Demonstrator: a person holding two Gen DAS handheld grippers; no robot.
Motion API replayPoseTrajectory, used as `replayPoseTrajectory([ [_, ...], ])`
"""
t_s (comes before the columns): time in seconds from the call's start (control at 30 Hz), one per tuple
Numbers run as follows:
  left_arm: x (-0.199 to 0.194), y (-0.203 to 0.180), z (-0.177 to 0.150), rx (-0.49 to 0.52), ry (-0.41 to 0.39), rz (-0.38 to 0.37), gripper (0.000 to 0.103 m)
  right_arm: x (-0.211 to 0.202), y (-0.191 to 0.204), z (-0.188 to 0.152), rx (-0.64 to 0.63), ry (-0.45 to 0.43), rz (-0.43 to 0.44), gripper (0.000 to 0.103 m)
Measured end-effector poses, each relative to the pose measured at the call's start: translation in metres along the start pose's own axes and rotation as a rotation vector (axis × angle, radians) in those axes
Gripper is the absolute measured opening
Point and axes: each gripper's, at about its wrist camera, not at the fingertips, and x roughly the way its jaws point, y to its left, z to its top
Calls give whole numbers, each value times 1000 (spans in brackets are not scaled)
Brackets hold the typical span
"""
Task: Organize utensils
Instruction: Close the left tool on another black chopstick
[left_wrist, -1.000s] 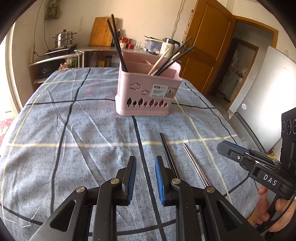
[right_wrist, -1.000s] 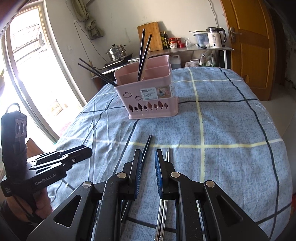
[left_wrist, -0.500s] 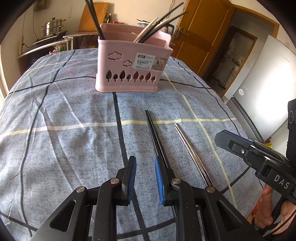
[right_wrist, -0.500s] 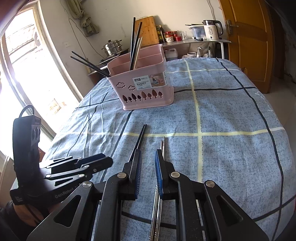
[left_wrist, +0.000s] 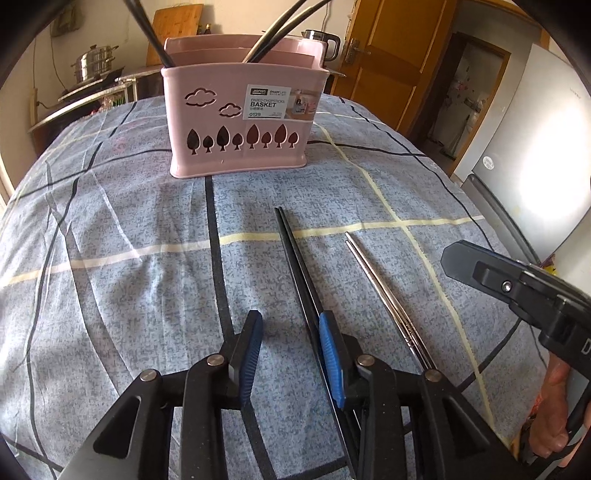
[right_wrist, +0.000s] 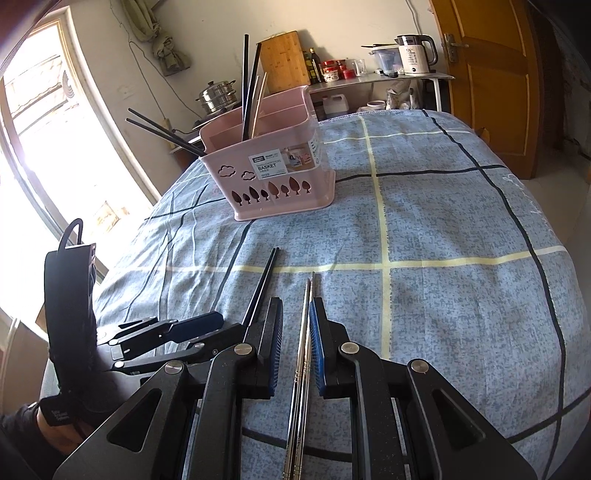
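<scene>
Left gripper (left_wrist: 290, 332), jaws just widened, empty, beside black chopsticks (left_wrist: 295, 254) lying short of pink basket (left_wrist: 240, 122). Right gripper (right_wrist: 295, 325), jaws narrowly parted, straddling steel chopsticks (right_wrist: 304, 332), poised for pickup.

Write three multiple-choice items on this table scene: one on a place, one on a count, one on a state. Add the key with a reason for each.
1. Where do the black chopsticks lie relative to the pink basket?
A. inside it
B. on the cloth in front of it
C. behind it

2. How many tree cut-outs run along the basket's front wall?
A. three
B. five
C. eight

3. What state is the left tool in?
A. open, nothing pressed between its pads
C. shut on the basket rim
B. shut on a spoon

Key: 1 B, they lie flat on the blue checked cloth, nearer the camera than the basket. 2 C, eight trees show in the row. 3 A, bare cloth shows in its gap, and its jaws have just been opening beside the black chopsticks.
</scene>
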Motion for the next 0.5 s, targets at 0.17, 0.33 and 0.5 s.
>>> replayPoseTrajectory([
  [0.17, 2, 1, 0, -4, -5, 15, 32, -1, -1, 0, 0, -2, 2, 15],
  [0.33, 2, -6, -4, 50, -15, 71, 34, -2, -3, 0, 3, -3, -2, 15],
  [0.5, 3, -13, -7, 105, -17, 125, 34, -2, 0, 0, -4, 0, 1, 15],
])
